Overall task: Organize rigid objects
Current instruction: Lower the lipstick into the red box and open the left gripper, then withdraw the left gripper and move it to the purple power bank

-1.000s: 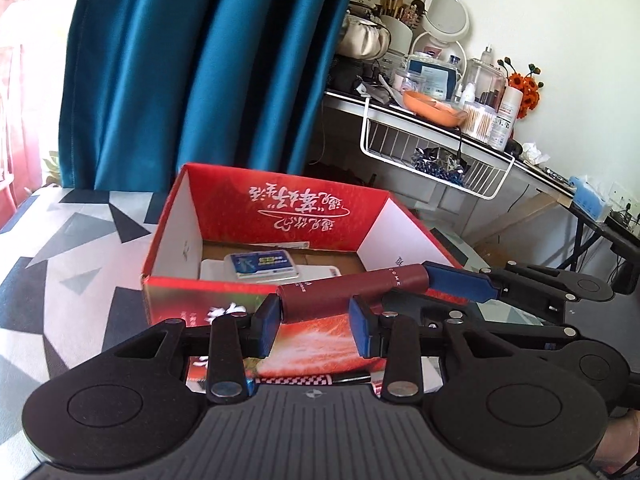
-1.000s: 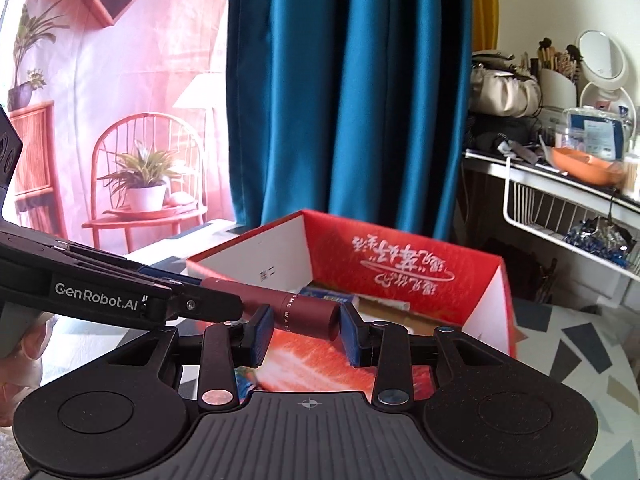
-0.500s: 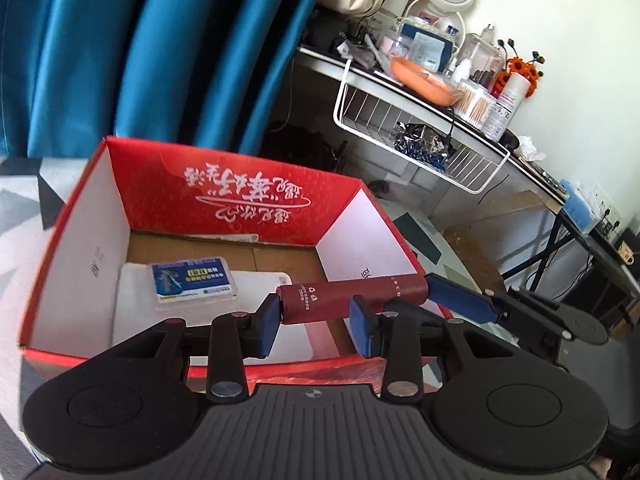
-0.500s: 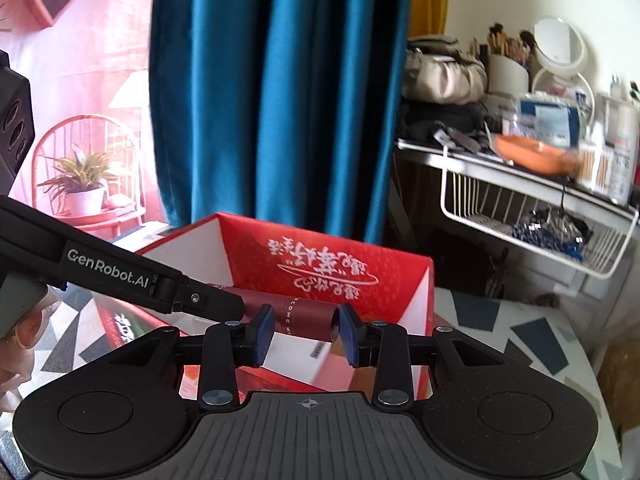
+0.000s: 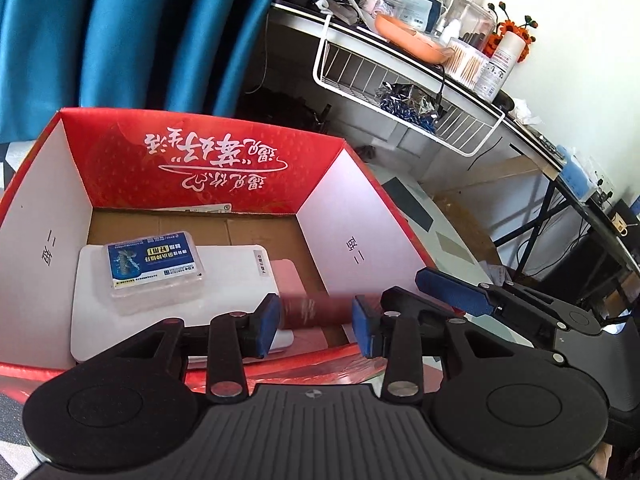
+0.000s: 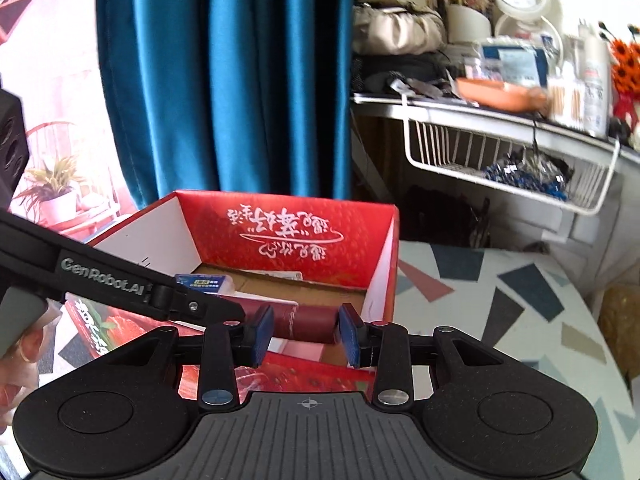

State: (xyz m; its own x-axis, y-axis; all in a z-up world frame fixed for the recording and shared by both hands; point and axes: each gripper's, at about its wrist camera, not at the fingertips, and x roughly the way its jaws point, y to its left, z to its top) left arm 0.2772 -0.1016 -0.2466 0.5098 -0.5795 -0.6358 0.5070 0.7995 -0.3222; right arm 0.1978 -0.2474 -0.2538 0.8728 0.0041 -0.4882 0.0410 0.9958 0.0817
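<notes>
A dark red tube (image 5: 316, 310) is motion-blurred between my left gripper's (image 5: 315, 326) spread fingers, low in the open red cardboard box (image 5: 208, 168); no pad touches it. In the right wrist view the tube (image 6: 306, 322) lies between my right gripper's (image 6: 306, 334) spread pads, just over the box (image 6: 288, 232) front edge. Inside the box a clear case with a blue label (image 5: 154, 270) rests on a flat white box (image 5: 168, 300). The right gripper also shows in the left wrist view (image 5: 460, 292).
The box sits on a table with a grey, black and white geometric cloth (image 6: 500, 304). A blue curtain (image 5: 132, 32) hangs behind. To the right stand a cluttered white desk (image 5: 420, 44) and its wire basket (image 5: 404, 92).
Both grippers have opened and let go of the red tube, which has dropped lower into the box. The left camera has moved in over the box.
</notes>
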